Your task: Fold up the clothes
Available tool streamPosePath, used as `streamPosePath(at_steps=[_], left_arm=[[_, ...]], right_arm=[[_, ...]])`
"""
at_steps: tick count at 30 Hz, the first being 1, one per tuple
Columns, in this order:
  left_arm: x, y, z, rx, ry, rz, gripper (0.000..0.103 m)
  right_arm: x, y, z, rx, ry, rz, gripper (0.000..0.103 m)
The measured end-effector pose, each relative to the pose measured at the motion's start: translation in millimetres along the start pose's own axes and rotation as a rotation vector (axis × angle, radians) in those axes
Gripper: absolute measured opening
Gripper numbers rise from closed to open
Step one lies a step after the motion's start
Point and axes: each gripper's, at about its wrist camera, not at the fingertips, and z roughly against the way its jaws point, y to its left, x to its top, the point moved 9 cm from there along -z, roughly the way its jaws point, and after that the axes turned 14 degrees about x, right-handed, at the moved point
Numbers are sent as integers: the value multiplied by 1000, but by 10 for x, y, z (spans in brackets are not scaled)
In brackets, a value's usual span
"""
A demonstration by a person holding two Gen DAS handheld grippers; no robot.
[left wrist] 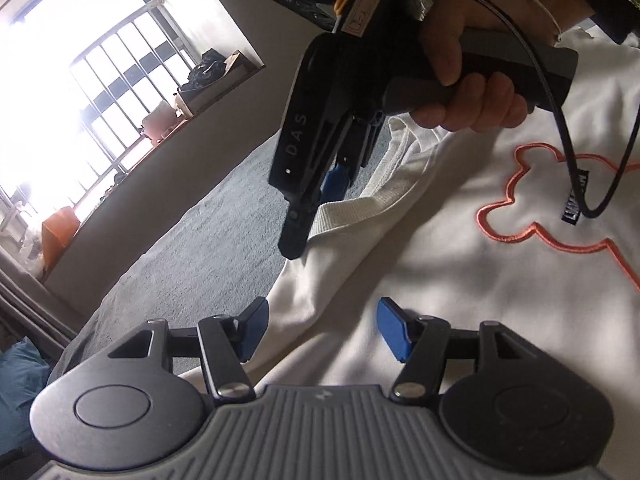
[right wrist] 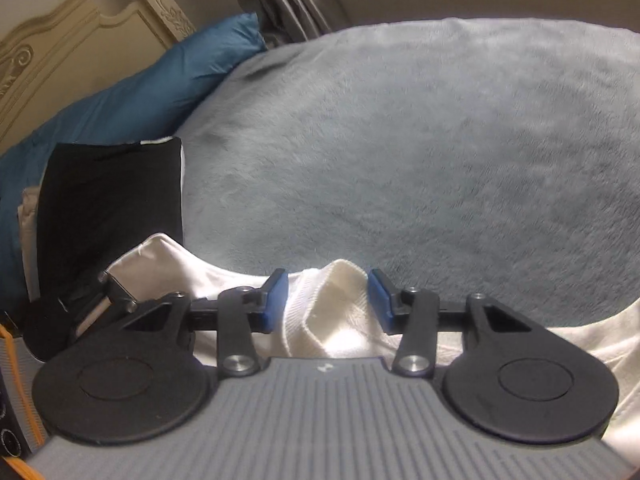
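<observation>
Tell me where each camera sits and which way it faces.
Left wrist: on the left tool, angled down across a white shirt on the blanket toward a window; right hand shows.
Right wrist: on the right tool, angled down over the blanket toward the headboard; ribbed cuff between its blue pads.
Shared: shirt, blanket, right tool.

Both handheld grippers: black linkage arms, blue fingertip pads [left wrist: 394, 332], silver pivot screws, ribbed grey bodies. Right gripper [left wrist: 316, 204] carries "DAS" lettering, black cable [left wrist: 560, 120]; wrist wears silver bangle [left wrist: 532, 0].
</observation>
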Motion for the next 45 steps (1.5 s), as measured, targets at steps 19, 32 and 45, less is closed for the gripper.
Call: streamPosePath(at_steps=[19, 32, 45], left_arm=[[125, -172, 12, 36, -136, -197, 64], [125, -299, 62, -12, -129, -169, 17], [92, -288, 134, -36, -78, -129, 17]], right_arm=[[-808, 1335, 374, -84, 128, 987, 1], [-324, 691, 1398, -198, -164, 554, 35], [-391, -681, 1502, -262, 43, 238, 51]])
